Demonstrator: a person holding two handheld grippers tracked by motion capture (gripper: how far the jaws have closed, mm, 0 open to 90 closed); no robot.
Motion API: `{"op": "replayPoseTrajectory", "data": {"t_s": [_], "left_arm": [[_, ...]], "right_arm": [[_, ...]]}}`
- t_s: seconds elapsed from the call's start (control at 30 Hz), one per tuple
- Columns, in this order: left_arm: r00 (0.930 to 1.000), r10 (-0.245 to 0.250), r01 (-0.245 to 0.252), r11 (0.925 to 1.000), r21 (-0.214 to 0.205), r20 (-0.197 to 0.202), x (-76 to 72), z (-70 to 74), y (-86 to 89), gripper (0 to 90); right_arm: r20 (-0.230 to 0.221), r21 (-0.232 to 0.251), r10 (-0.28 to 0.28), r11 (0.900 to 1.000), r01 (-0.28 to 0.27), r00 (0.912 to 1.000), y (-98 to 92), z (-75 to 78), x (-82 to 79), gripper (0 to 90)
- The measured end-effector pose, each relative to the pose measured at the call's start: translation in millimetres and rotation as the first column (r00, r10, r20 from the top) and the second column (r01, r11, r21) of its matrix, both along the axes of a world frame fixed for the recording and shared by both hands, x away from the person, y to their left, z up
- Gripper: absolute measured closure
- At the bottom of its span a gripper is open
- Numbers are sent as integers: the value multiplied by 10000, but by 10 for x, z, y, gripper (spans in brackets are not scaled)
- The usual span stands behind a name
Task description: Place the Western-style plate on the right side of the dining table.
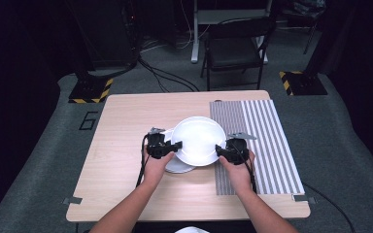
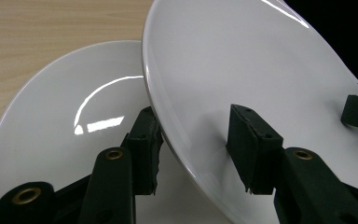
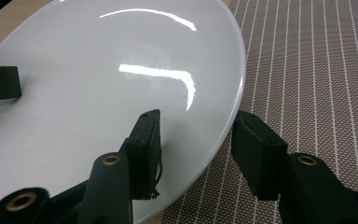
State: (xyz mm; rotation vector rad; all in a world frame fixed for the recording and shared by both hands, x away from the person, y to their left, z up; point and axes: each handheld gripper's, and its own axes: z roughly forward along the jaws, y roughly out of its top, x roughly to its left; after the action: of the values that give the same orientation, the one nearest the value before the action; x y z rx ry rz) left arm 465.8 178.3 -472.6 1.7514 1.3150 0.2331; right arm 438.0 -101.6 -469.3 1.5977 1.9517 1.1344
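Observation:
A large white plate (image 1: 199, 138) hangs tilted over the table's middle, held at opposite rims. My left gripper (image 1: 172, 146) is shut on its left rim; in the left gripper view (image 2: 198, 140) one pad lies on the plate's face (image 2: 261, 70) and the other under the rim. My right gripper (image 1: 222, 150) is shut on the right rim, and the right gripper view (image 3: 198, 135) has one pad on top of the plate (image 3: 98, 93) and one beneath. A second white plate (image 1: 178, 166) lies flat on the wood under the left rim, with its glossy face (image 2: 74, 126) close behind my left jaws.
A brown-and-white striped mat (image 1: 267, 145) covers the right part of the wooden table (image 1: 126, 145); its weave (image 3: 317, 70) lies under the plate's right edge. Beyond the far edge stands a black chair (image 1: 235, 48), with cables on the grey floor.

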Motion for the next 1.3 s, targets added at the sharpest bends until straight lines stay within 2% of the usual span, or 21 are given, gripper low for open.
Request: {"op": "replayPoseTrajectory", "data": {"t_s": [0.4,0.73,1.3], "left_arm": [[10000,-7,8,9998,195,-41,23,30,-118,549],[9999,-126,126,9998,141,-46,40,60,-202,548],[9995,-249,255,9992,324,-173,88,69,-349,538]], "right_arm": [[-76,-176,-214,9996,212,9997,-72,22,-12,537],[-16,-151,-358,9992,357,9994,-154,58,-33,544],[81,-175,-517,9985,519,9986,-268,125,-75,547]]}}
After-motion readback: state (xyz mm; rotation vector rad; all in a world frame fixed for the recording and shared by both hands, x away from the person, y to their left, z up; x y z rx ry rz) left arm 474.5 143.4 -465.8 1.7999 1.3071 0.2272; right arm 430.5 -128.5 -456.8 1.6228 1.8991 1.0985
